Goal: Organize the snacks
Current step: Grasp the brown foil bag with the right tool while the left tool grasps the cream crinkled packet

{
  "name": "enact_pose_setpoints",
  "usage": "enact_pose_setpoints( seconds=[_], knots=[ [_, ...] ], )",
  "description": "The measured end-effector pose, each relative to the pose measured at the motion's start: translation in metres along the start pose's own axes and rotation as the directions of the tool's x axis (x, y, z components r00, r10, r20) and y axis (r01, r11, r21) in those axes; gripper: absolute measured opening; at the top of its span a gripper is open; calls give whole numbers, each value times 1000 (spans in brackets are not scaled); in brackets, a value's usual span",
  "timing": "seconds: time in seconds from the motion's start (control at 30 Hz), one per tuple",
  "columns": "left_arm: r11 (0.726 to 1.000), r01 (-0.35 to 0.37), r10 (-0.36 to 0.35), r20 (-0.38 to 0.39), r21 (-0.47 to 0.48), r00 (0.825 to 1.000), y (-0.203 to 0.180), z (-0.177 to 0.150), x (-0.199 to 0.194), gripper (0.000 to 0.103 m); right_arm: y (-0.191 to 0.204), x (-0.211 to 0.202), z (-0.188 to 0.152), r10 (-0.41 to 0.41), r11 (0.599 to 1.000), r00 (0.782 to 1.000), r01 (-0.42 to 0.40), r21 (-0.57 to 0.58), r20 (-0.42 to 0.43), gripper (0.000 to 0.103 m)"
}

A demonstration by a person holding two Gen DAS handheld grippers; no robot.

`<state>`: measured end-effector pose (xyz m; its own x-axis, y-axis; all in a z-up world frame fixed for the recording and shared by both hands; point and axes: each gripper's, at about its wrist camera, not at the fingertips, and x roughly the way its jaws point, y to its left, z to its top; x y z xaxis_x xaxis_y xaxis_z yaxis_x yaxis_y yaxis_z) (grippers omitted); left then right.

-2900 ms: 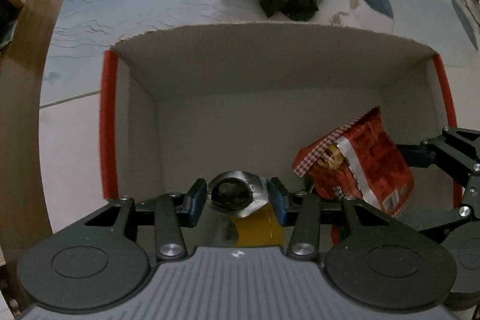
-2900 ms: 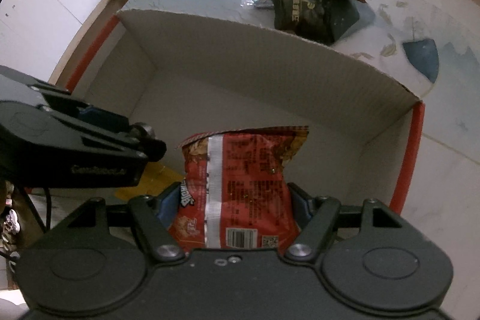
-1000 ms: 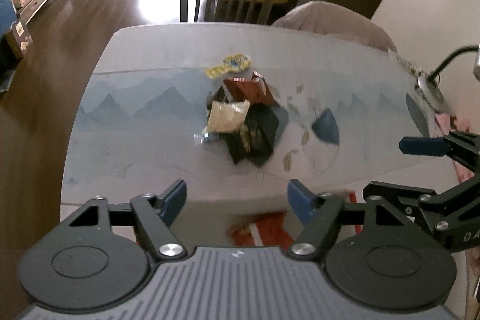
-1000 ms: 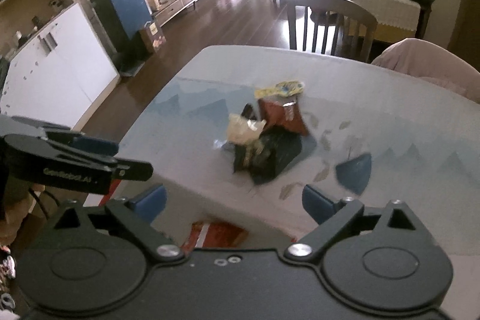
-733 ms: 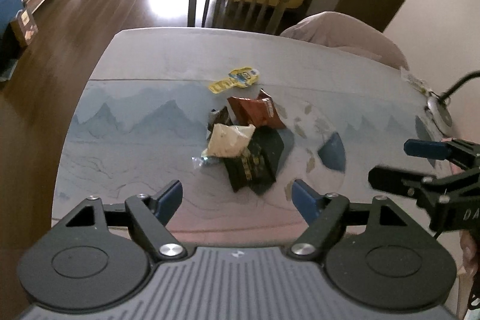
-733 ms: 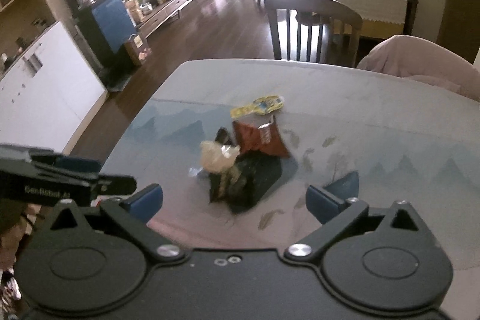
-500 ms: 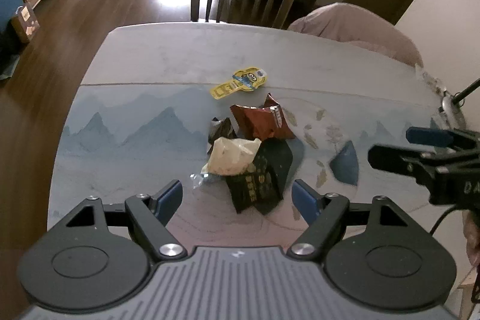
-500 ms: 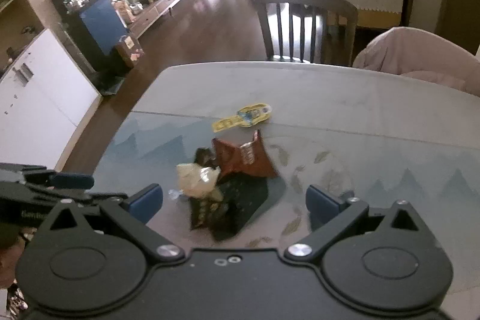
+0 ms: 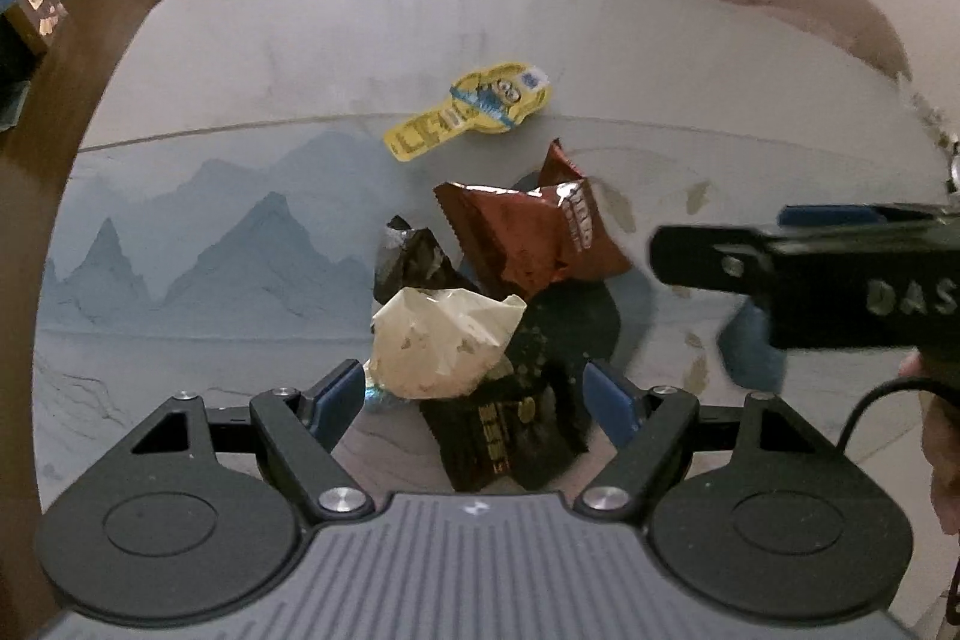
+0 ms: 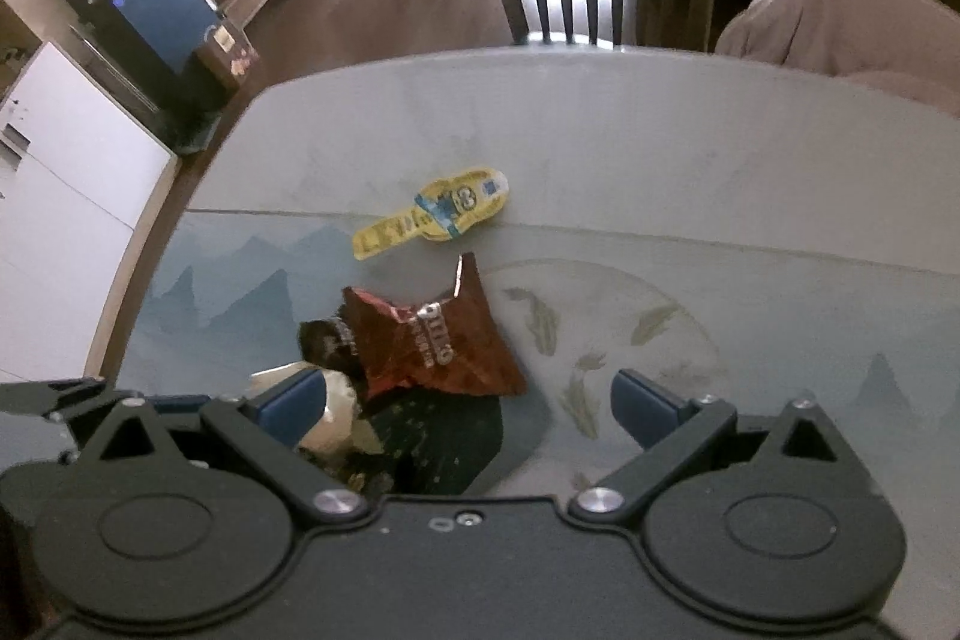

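Both hand-held grippers, left (image 9: 474, 394) and right (image 10: 468, 409), hang open and empty over the snack pile on the bench (image 9: 240, 58); best to close on one packet only, probably the crumpled cream packet (image 9: 441, 340) beside the brown packet (image 9: 528, 238); beyond it lies a flat yellow packet (image 9: 468, 109).

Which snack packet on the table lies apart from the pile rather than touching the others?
The yellow Minions packet, flat and alone on the far side of the pile; the brown packet, cream packet and black packets overlap one another.
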<state>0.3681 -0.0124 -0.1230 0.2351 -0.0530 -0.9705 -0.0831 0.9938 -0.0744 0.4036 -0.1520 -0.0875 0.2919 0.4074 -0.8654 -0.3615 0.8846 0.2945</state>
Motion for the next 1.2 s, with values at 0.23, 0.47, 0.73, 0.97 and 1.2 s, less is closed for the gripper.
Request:
enact_pose_setpoints(
  seconds=[0.23,0.47,0.73,0.97,1.2],
  knots=[
    [999,5,-8,-80,-40,997,27,11,37,80,-4,53,14,33,998,997,-30,46,-68,101],
    [996,47,-56,-134,-74,989,39,17,56,80,9,84,17,70,997,991,-68,24,-111,99],
    [986,95,-116,-154,-137,981,50,21,63,78,17,93,16,67,998,990,-67,5,-127,94],
    [984,91,-111,-130,-154,985,58,16,55,67,15,86,13,53,999,993,-53,4,-110,80],
    [974,71,-92,-88,-214,992,67,11,48,59,18,80,9,44,999,996,-44,8,-82,60]
  ],
)
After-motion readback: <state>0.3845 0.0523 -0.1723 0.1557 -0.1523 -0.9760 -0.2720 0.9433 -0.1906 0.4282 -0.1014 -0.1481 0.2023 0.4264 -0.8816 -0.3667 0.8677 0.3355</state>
